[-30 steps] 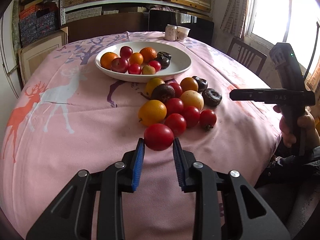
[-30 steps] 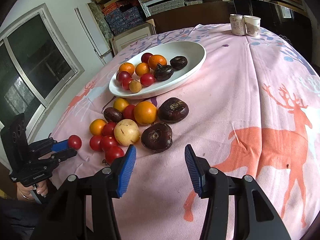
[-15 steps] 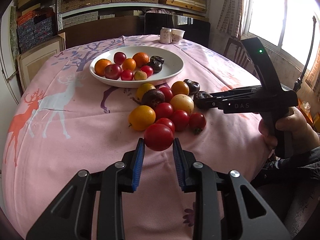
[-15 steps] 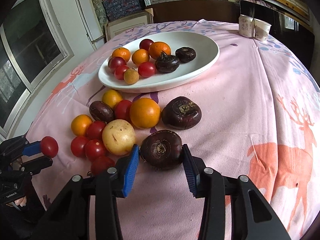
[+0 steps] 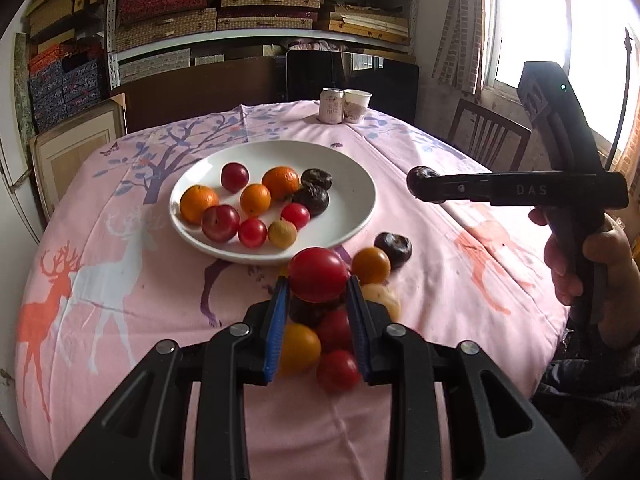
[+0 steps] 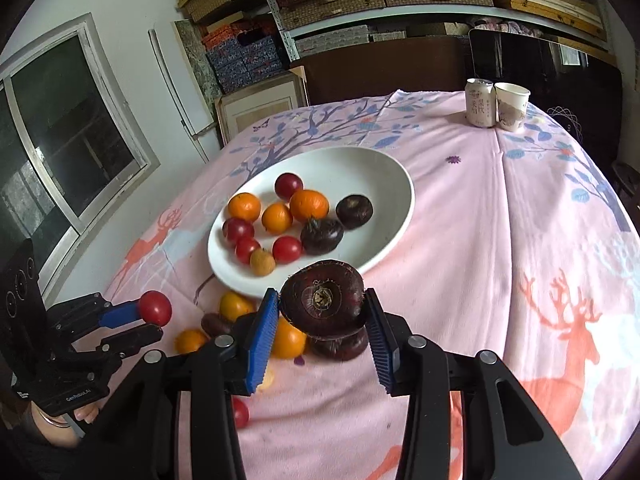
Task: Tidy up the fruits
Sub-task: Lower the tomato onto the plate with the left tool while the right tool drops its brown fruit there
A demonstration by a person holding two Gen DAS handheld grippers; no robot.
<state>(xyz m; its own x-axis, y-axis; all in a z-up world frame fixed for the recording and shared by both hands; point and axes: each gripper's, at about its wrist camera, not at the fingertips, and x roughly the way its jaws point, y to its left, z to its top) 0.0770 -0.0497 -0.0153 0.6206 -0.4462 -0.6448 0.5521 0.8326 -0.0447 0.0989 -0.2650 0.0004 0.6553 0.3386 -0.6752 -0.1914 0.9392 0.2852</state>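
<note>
Left gripper: fingers pinching a red tomato, held clear above the loose fruit pile on the pink tablecloth. The white plate lies straight ahead of these fingers, just beyond the tomato; the near rim is close, and the fruit already on it crowds the left and centre.

Right gripper: fingers pinching a dark round fruit, stem scar facing the camera, lifted above a second dark fruit left on the cloth. From this side the plate lies ahead and slightly left, its bare right portion nearest.

Judgement: both loads sit just short of the near rim, neither arm clearly nearer. The deciding relation is forward travel over the rim; the left load suits the near left, the right load the bare right. Both arriving together risks fingers meeting above the plate.
</note>
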